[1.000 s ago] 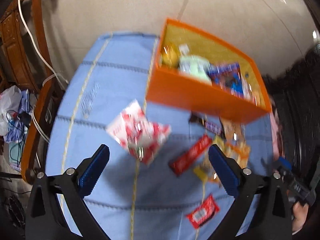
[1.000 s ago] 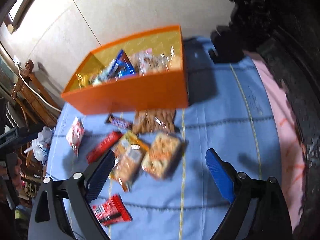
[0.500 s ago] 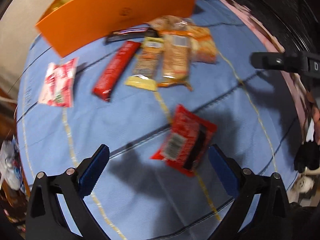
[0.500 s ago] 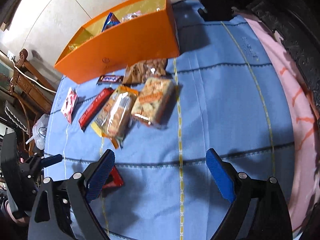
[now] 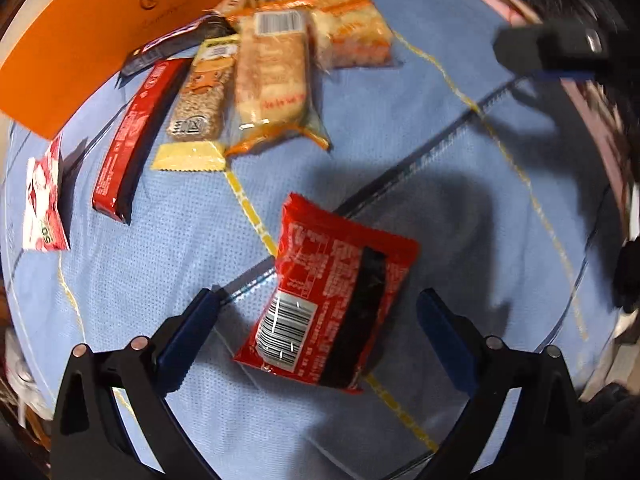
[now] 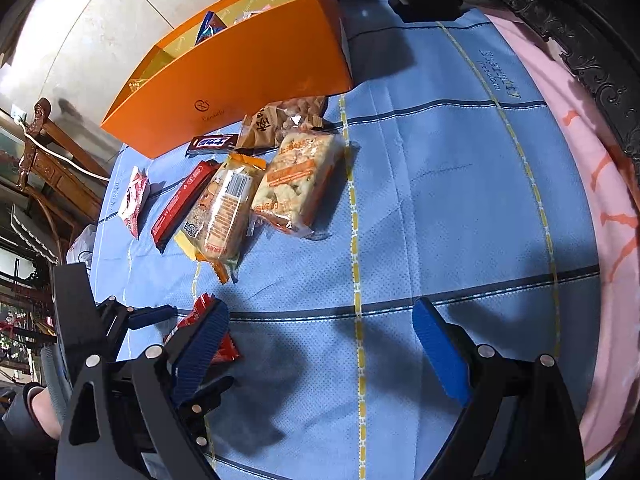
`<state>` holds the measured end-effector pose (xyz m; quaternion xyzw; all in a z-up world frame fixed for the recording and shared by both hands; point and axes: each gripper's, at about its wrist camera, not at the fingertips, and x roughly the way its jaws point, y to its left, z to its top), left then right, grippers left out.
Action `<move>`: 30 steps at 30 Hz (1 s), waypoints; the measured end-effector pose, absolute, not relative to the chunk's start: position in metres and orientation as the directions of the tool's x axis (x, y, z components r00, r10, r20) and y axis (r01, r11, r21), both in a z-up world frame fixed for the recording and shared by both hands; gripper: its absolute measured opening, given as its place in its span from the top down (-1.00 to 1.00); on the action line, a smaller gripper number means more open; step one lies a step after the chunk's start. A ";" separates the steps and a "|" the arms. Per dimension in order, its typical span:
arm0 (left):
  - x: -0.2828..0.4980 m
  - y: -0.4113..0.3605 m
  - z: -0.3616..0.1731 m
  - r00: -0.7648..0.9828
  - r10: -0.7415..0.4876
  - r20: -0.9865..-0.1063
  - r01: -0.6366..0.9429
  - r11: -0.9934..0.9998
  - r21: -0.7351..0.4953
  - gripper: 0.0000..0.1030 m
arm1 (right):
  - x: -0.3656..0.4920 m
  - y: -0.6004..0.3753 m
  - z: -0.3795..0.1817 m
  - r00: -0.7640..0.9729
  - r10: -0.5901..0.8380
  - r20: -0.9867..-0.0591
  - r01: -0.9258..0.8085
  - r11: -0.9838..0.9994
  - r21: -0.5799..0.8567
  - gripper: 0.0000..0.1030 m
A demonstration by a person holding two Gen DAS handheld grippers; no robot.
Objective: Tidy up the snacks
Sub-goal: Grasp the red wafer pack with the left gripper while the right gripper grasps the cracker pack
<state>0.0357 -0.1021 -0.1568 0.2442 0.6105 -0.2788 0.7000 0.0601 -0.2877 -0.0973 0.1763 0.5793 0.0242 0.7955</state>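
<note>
My left gripper (image 5: 318,336) is open, with a red snack packet (image 5: 332,304) lying on the blue cloth between its fingers, barcode side up. The packet's corner shows in the right wrist view (image 6: 208,336), beside the left gripper (image 6: 152,316). My right gripper (image 6: 320,344) is open and empty above bare cloth. An orange box (image 6: 248,68) with several snacks inside stands at the far side. In front of it lie cracker packs (image 6: 298,184), a long red bar (image 6: 184,204), a dark bar (image 6: 214,143) and a red-white packet (image 6: 134,200).
The table is covered by a blue cloth (image 6: 440,200) with yellow and dark lines. A pink cover (image 6: 608,208) and dark carved furniture (image 6: 580,40) lie to the right. A wooden chair (image 6: 48,160) stands at the far left.
My left gripper swung from the orange box down to the near red packet, which now sits between its fingers. My right gripper pulled back and lower over the cloth.
</note>
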 end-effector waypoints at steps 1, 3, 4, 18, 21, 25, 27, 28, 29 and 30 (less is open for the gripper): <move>0.035 -0.101 -0.157 0.103 -0.092 -0.990 0.691 0.723 0.004 -0.90 | 0.062 -0.286 -0.099 0.323 0.243 -0.914 0.163 0.938 0.307 -0.82; 0.035 -0.099 -0.158 0.102 -0.096 -0.990 0.687 0.727 0.001 -0.90 | 0.066 -0.282 -0.101 0.314 0.243 -0.918 0.156 0.940 0.302 -0.82; 0.034 -0.099 -0.159 0.104 -0.095 -0.990 0.687 0.727 0.003 -0.91 | 0.068 -0.280 -0.102 0.312 0.243 -0.919 0.151 0.942 0.300 -0.82; 0.036 -0.103 -0.149 0.146 -0.117 -0.982 0.666 0.746 0.010 -0.29 | 0.085 -0.270 -0.110 0.285 0.227 -0.931 0.121 0.955 0.270 -0.82; 0.042 -0.102 -0.145 0.139 -0.126 -0.982 0.661 0.750 -0.003 0.06 | 0.088 -0.270 -0.111 0.281 0.225 -0.933 0.118 0.957 0.266 -0.82; 0.050 -0.097 -0.142 0.123 -0.134 -0.983 0.635 0.772 -0.025 0.19 | 0.094 -0.267 -0.110 0.280 0.217 -0.935 0.098 0.962 0.253 -0.82; 0.053 -0.092 -0.140 0.115 -0.149 -0.982 0.623 0.781 -0.046 0.19 | 0.099 -0.266 -0.112 0.273 0.206 -0.940 0.096 0.966 0.240 -0.82; 0.053 -0.089 -0.139 0.114 -0.151 -0.982 0.618 0.784 -0.049 0.19 | 0.100 -0.266 -0.112 0.269 0.199 -0.942 0.094 0.968 0.232 -0.82; 0.054 -0.087 -0.139 0.112 -0.148 -0.983 0.612 0.790 -0.049 0.19 | 0.102 -0.266 -0.113 0.267 0.191 -0.945 0.092 0.971 0.222 -0.82; 0.056 -0.081 -0.138 0.110 -0.146 -0.983 0.601 0.798 -0.051 0.19 | 0.105 -0.265 -0.114 0.265 0.183 -0.947 0.090 0.973 0.213 -0.82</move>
